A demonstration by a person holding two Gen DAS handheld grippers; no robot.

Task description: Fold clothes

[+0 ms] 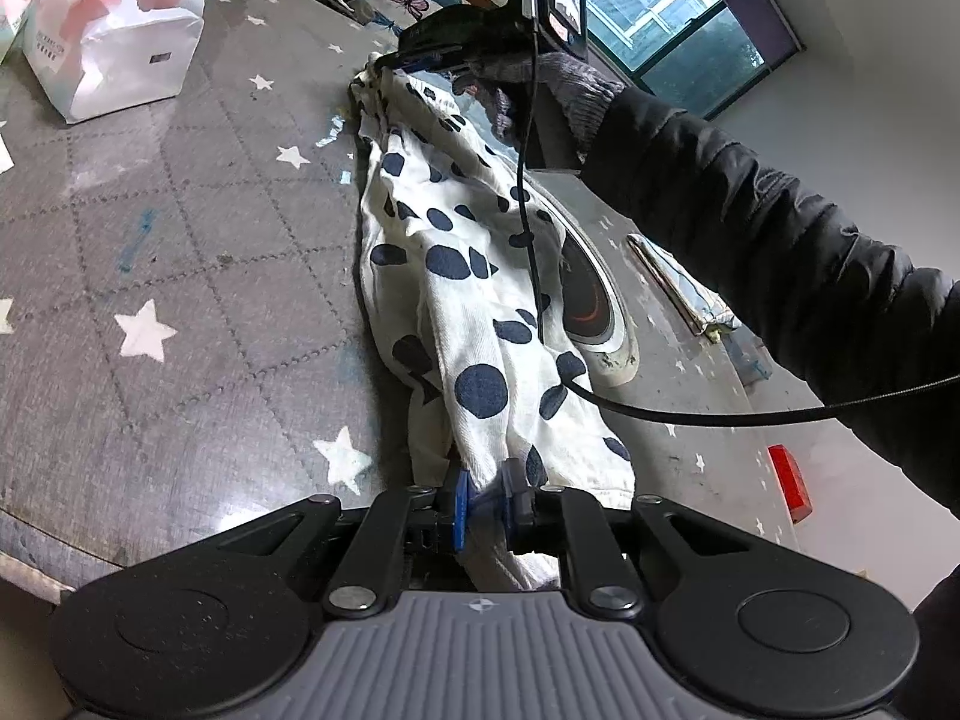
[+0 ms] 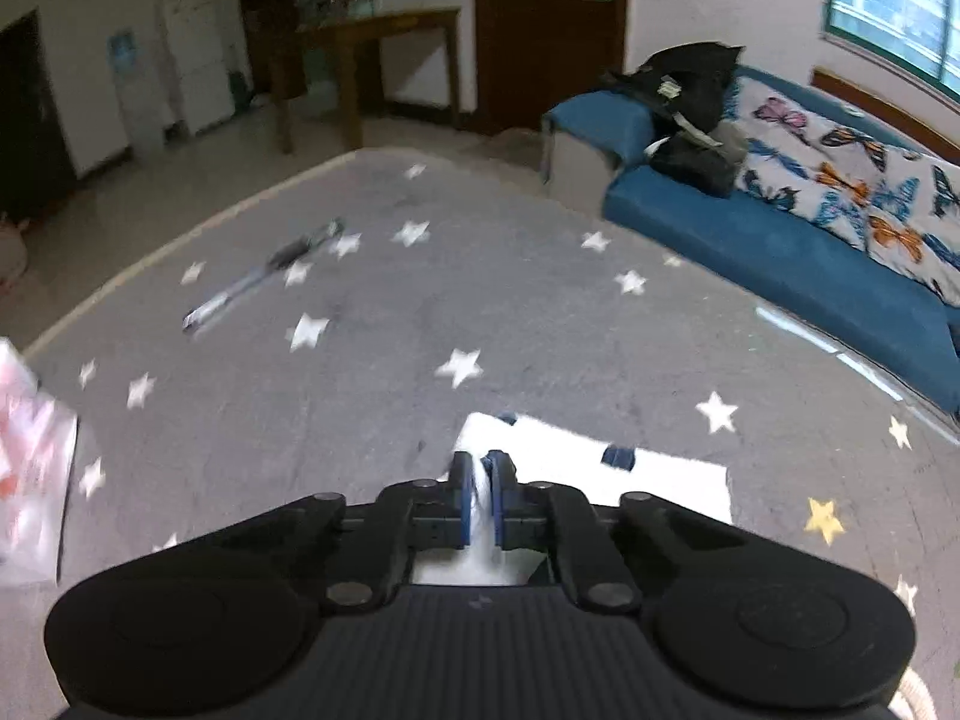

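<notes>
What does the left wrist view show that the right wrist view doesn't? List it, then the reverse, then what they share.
Only the left wrist view: the spotted garment stretched between both grippers, the gloved hand holding the right gripper, a white bag and a red object.

Only the right wrist view: the blue sofa with its butterfly cushion, a wooden table.

Shared: the star-patterned tabletop, the pen, and white cloth clamped in each gripper, including the left gripper.

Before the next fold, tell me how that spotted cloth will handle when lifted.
The spotted cloth will likely sag: it wrinkles and bunches between the left gripper and right gripper. It seems light, since small pinches hold it. It probably won't slip; both jaws clamp fabric.
</notes>
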